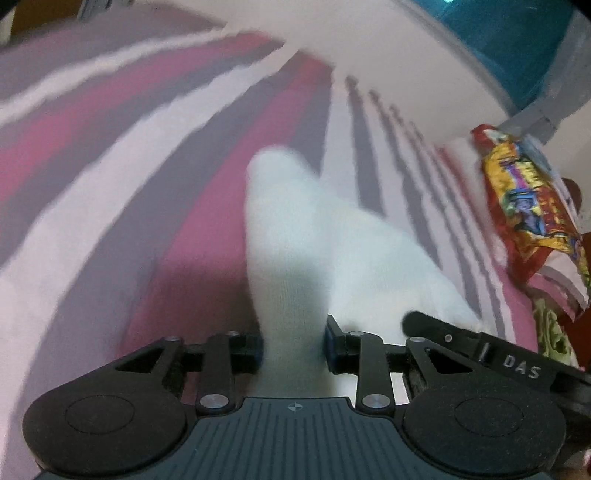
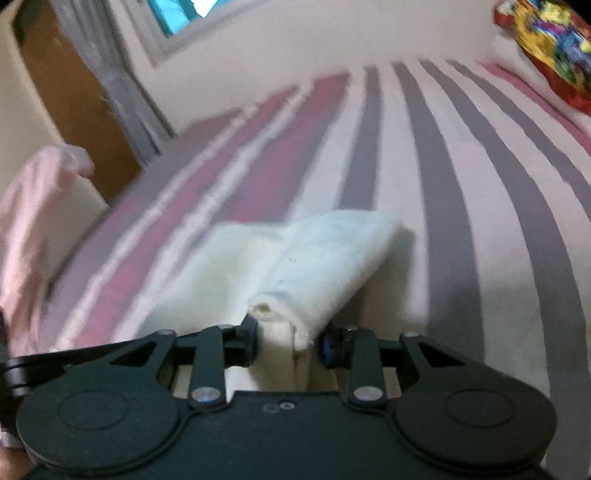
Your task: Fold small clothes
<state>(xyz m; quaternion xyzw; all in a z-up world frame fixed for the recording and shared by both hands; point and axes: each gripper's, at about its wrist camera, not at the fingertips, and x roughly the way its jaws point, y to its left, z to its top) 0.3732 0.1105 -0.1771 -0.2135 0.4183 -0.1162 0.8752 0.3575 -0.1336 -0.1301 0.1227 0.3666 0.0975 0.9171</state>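
A small white garment (image 1: 291, 221) lies on a bed sheet (image 1: 110, 147) striped in pink, grey and white. Its near end rises between the pads of my left gripper (image 1: 292, 345), which is shut on it. In the right wrist view the same white garment (image 2: 325, 251) is doubled over, with a rolled edge lifted off the sheet (image 2: 443, 184). My right gripper (image 2: 290, 341) is shut on that bunched edge. The two grippers sit close side by side; the right one's black body (image 1: 480, 347) shows at the lower right of the left wrist view.
A colourful snack bag (image 1: 532, 206) lies on the bed to the right, and shows again as a snack bag (image 2: 546, 44) at the far right corner. A pink cloth (image 2: 33, 206) hangs at the left. Beyond the bed are a wall, a window (image 2: 177, 14), a grey curtain (image 2: 122, 92) and brown furniture (image 2: 74, 103).
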